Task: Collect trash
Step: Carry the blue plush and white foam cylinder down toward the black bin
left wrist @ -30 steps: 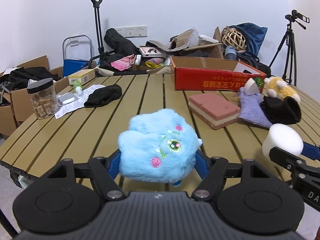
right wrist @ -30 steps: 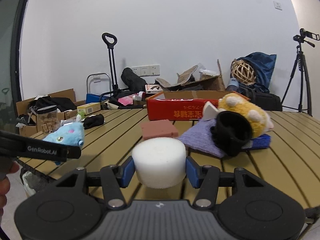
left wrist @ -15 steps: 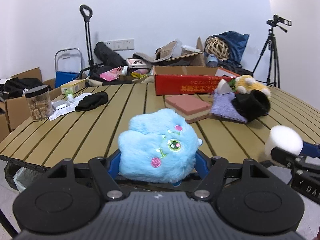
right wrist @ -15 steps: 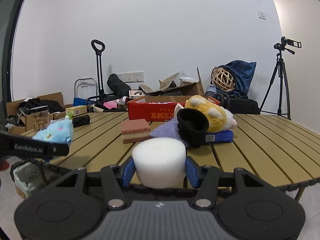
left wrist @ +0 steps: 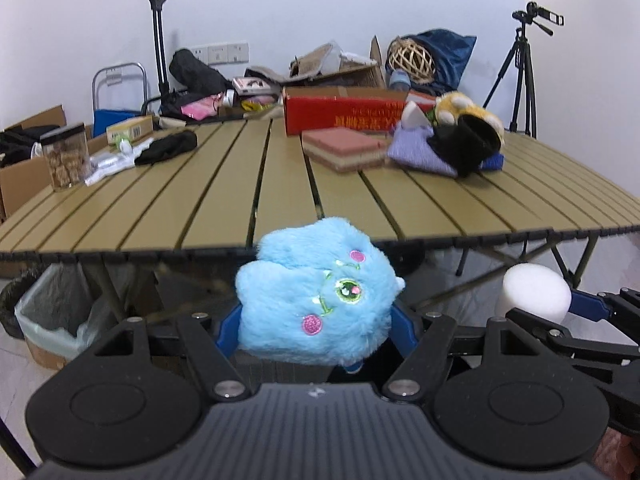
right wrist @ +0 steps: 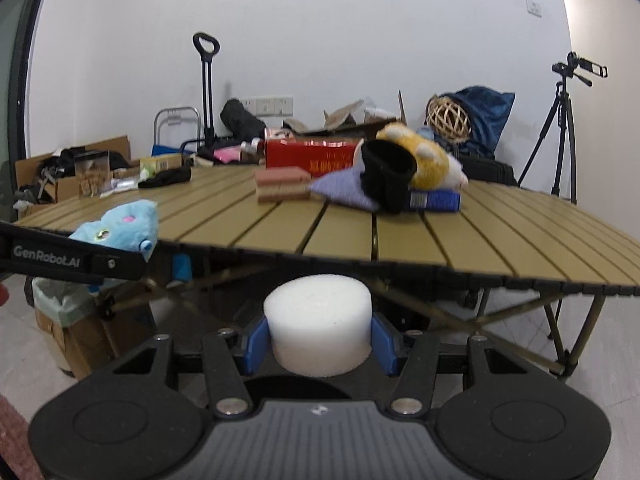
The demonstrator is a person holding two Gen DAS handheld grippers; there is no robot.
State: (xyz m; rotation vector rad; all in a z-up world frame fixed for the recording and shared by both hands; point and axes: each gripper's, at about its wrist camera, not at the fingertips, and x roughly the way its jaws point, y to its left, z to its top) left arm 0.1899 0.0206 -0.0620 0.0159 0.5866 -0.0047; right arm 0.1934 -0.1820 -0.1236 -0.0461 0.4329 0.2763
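left gripper pinching fluffy sky-blue plush toy with pink embroidered spots and green eye between blue pads, held in front of and below near edge of tan slatted folding table. right gripper clamped on short white foam cylinder, pads pressed against both flanks, likewise off the table and lower than its near edge. same white cylinder seen at right of left wrist view, right gripper beside the left one, apart. blue toy seen at left of right wrist view, behind black finger marked with white lettering. bin lined with pale green bag, set in brown cardboard box, on floor under left end of table, to left of both grippers. on tabletop: pink and cream layered sponge block near middle, lilac cloth just beside it, black cup-shaped fabric piece lying on cloth, yellow and white plush toy touching behind, red cardboard box at far edge. clear jar with black lid holding brown pieces at far left, black fabric lump on white paper nearby. camera on black tripod against white wall at right.
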